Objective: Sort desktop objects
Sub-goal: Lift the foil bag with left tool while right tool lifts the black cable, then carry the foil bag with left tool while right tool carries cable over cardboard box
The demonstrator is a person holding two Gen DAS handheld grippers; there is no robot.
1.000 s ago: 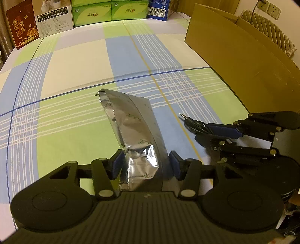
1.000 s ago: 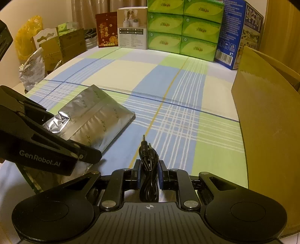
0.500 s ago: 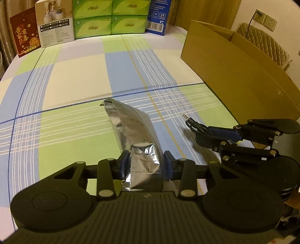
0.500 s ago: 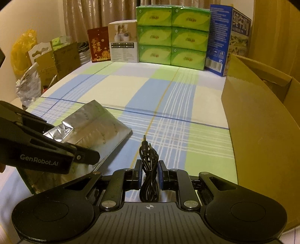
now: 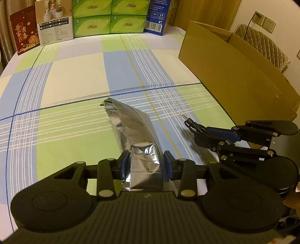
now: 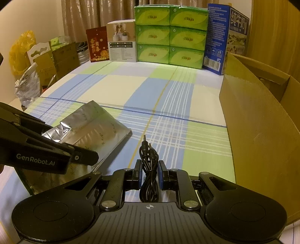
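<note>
Both tongs risen: left tongs (image 5: 146, 165) pinch foil pouch (image 5: 135, 131) (crumpled), right tongs (image 6: 149, 174) clamp audio cable (image 6: 149, 169).

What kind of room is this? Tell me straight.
Probably a home dining or living room: a checked tablecloth on the table, stacked green tissue boxes before curtains, and a wall socket.

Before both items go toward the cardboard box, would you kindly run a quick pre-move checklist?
1. Left gripper shut on the foil pouch: ok.
2. Right gripper shut on the audio cable: ok.
3. Cable coil secure, plugs free: ok.
4. Cardboard box open at the top: ok.
5. Room inside the box: cannot tell.
6. Tablecloth path toward the box unobstructed: ok.
</note>
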